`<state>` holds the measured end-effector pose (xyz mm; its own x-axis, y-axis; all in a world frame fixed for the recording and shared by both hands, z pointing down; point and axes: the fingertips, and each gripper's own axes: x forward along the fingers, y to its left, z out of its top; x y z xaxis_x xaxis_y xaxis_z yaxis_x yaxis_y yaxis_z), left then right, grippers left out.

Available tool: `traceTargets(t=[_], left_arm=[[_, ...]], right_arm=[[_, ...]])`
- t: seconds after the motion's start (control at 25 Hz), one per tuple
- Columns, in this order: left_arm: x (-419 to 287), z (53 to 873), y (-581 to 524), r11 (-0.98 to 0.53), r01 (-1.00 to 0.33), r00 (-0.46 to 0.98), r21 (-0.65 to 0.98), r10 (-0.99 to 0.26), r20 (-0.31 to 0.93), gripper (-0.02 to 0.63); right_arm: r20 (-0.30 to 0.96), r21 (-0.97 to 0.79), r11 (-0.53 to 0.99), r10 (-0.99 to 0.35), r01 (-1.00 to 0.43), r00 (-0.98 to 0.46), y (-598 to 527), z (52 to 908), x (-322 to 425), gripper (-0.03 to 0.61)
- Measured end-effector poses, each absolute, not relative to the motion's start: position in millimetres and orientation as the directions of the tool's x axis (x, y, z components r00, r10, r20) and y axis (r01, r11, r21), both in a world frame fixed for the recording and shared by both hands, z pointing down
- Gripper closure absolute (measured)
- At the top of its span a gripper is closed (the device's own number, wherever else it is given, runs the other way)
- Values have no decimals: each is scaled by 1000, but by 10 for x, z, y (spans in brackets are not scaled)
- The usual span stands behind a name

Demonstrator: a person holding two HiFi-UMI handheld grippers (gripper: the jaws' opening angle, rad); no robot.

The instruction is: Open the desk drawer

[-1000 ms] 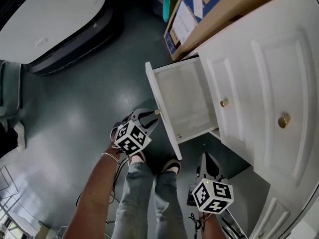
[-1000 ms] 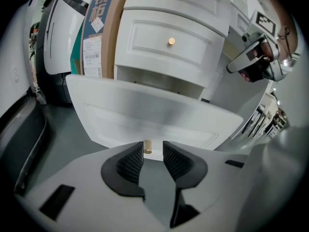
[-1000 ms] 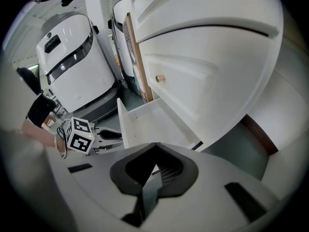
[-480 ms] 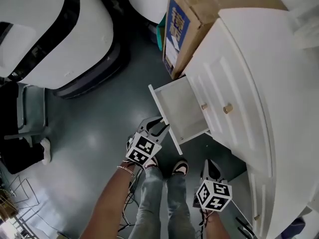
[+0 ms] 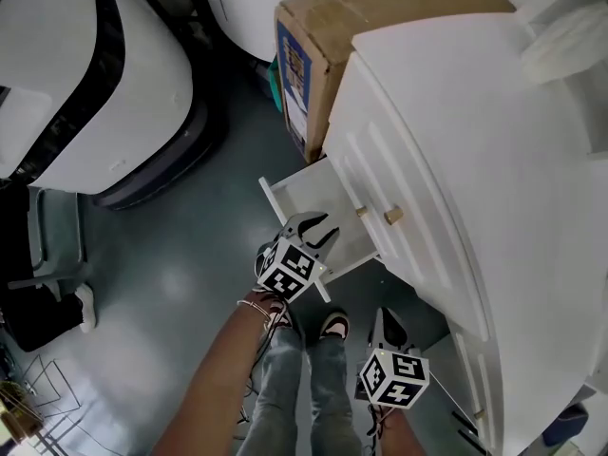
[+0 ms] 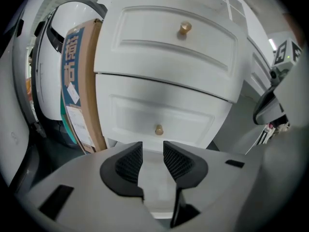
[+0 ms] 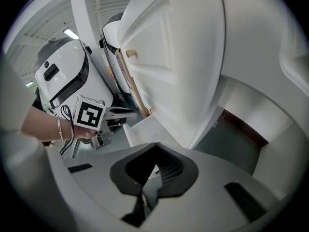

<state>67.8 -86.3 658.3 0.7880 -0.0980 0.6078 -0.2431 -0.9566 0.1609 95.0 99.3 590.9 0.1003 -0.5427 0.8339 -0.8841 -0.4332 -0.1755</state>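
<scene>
The white desk [image 5: 494, 169] fills the right of the head view. Its bottom drawer [image 5: 306, 194] stands pulled out over the floor, with nothing showing inside. My left gripper [image 5: 321, 228] hovers over the drawer's front edge, open, with nothing between its pads [image 6: 130, 161]; past them I see the drawer's inside and a closed drawer front with a brass knob [image 6: 158, 129]. A second knob [image 6: 184, 28] sits higher up. My right gripper [image 5: 385, 319] hangs lower, by the desk's front, shut and holding nothing [image 7: 155, 146]. From there the left gripper [image 7: 126, 112] shows over the drawer.
A cardboard box [image 5: 313, 55] leans against the desk's far side. Big white and black machine shells [image 5: 85, 84] stand at the left. The person's legs and shoes [image 5: 304, 350] are on the grey-green floor below the drawer. A pale object [image 5: 565, 41] lies on the desk top.
The left gripper has come off the open drawer's knob and risen over the drawer's front edge. The right gripper has risen a little. The drawer has stayed open.
</scene>
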Motion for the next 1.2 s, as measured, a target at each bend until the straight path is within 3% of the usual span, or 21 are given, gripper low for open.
traceTargets(t=[0.68,1.2], left_arm=[[1327,6808,-796,-971,-165,797,176,-26,603,486],[1463,6815,-864,-967,-200,800,155,-70,595,522]], right_arm=[[865,-195,-530,-489,-825,109,1168,6110,1160,571],[865,-194,-528,-490,-827,110,1088,6091,1250,572]])
